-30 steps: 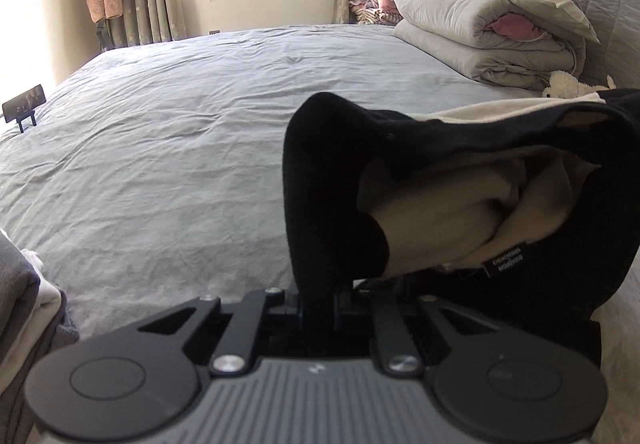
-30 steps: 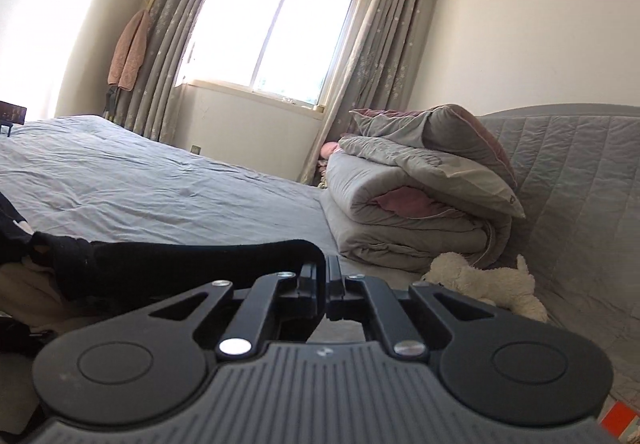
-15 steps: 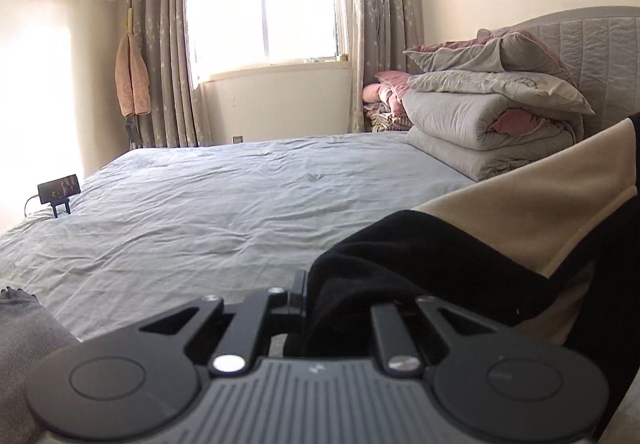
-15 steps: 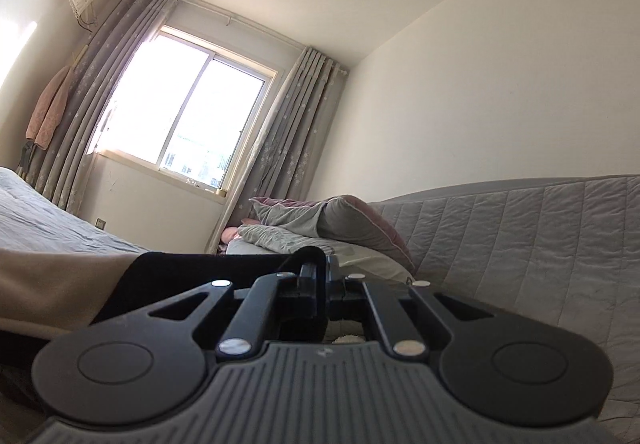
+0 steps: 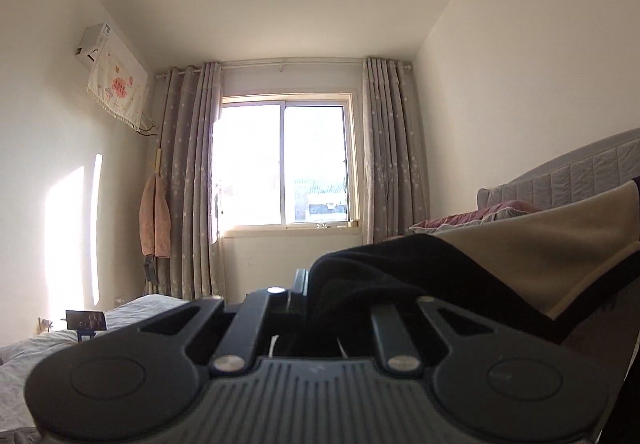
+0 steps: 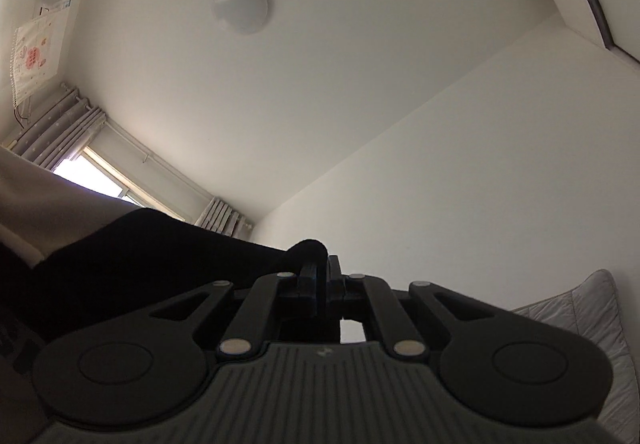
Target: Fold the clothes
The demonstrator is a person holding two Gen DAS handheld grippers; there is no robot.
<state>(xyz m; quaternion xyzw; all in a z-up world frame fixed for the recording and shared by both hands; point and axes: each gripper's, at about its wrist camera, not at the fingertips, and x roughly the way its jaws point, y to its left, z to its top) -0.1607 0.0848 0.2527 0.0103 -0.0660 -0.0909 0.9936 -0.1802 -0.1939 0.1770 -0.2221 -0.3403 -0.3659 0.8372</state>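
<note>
Bed: grey sheet, low at the left.
Garment: black with a beige lining, raised above the bed, stretched between both grippers.
Left gripper: jaws clamped on the garment's black edge.
Right gripper: tilted toward the ceiling, jaws pinched tight on black fabric.

the black-and-beige garment runs off the right edge of the left wrist view, so its full shape cannot be told. its bunched black cloth covers the fingertips of the left gripper. in the right wrist view the same garment leaves by the left edge, and a black fold hides the tips of the right gripper. the bed shows only at the lower left corner. the small dark device on it is too small to identify.
</note>
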